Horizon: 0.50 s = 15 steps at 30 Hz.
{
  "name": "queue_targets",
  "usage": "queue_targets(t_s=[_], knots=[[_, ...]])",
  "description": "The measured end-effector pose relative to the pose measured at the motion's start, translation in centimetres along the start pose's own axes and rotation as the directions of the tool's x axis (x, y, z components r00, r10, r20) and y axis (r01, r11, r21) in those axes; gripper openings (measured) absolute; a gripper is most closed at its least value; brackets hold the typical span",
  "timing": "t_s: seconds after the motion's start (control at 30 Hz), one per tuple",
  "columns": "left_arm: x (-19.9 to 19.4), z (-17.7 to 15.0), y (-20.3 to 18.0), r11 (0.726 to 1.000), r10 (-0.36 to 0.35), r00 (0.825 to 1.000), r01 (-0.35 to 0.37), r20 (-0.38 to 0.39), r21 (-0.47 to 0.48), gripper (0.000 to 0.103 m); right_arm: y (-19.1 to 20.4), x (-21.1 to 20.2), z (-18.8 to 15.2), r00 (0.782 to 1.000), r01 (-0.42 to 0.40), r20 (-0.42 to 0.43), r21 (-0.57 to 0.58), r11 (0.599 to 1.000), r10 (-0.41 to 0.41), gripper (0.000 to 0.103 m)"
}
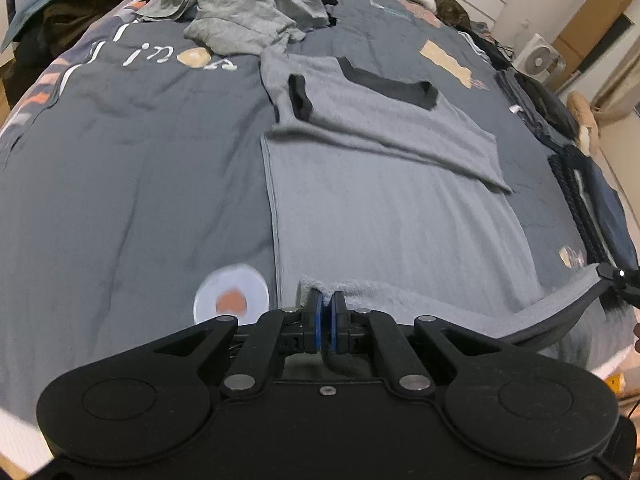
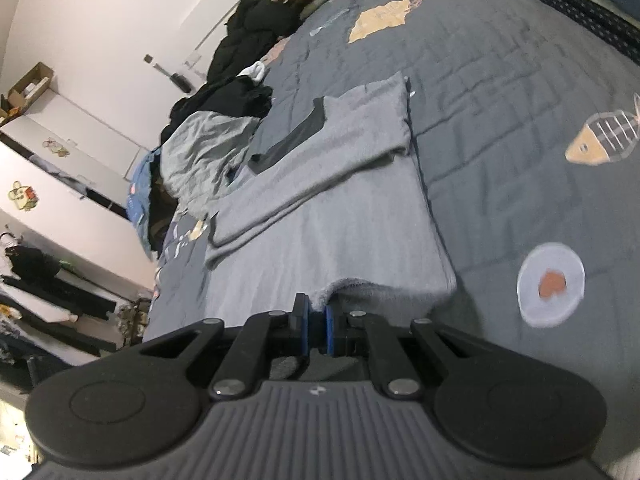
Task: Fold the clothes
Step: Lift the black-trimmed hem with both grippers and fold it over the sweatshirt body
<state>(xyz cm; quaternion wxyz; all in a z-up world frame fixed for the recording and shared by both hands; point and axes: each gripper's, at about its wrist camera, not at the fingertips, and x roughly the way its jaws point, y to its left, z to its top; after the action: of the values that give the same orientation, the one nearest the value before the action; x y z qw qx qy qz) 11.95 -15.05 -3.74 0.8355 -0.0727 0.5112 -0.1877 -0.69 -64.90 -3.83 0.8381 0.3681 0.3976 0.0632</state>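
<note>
A grey T-shirt [image 1: 384, 200] with black collar and sleeve trim lies on the grey bed cover [image 1: 132, 184], both sleeves folded in over its body. My left gripper [image 1: 327, 300] is shut on the left end of the shirt's bottom hem and lifts it off the bed. My right gripper [image 2: 317, 314] is shut on the other end of the hem of the shirt [image 2: 328, 216]; it also shows in the left wrist view [image 1: 616, 276] at the far right. The hem hangs stretched between the two grippers.
A crumpled grey garment [image 1: 244, 4] lies beyond the shirt's collar, with dark clothes [image 2: 240, 92] heaped behind it. Folded dark clothes [image 1: 588, 184] line the bed's right edge. A fan [image 1: 538, 56] and a wall stand beyond the bed.
</note>
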Motion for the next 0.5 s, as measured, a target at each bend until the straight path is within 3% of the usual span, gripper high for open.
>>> queue_targets(t_s=[0.2,0.3,0.4,0.43,0.5], knots=[[4.7,4.0,0.7,1.0,0.017,1.0,-0.017,-0.018,0.009,0.004,-1.2,5.0,4.0,1.0,0.017,0.013,0.069,0.997,-0.018,0.008],[6.8,5.6,1.0,1.0,0.004,1.0,-0.004,0.009,0.018,0.007,-2.2,8.3,5.7,0.999,0.04,0.018,0.1,0.994,-0.042,0.011],[7.5,6.5,1.7,0.999,0.036,0.998,-0.037,0.057,0.025,0.025,-3.0,10.8,6.5,0.997,0.071,0.025,0.085,0.994,-0.073,0.015],[7.2,6.5,2.2,0.999,0.036,0.996,-0.038,0.087,0.024,0.035,-3.2,11.0,6.5,0.995,0.085,0.046,0.076,0.993,-0.089,0.021],[6.5,6.3,3.3,0.999,0.041,0.989,-0.045,0.145,0.028,0.041,-3.7,11.2,6.4,0.989,0.114,0.091,0.06,0.992,-0.119,0.032]])
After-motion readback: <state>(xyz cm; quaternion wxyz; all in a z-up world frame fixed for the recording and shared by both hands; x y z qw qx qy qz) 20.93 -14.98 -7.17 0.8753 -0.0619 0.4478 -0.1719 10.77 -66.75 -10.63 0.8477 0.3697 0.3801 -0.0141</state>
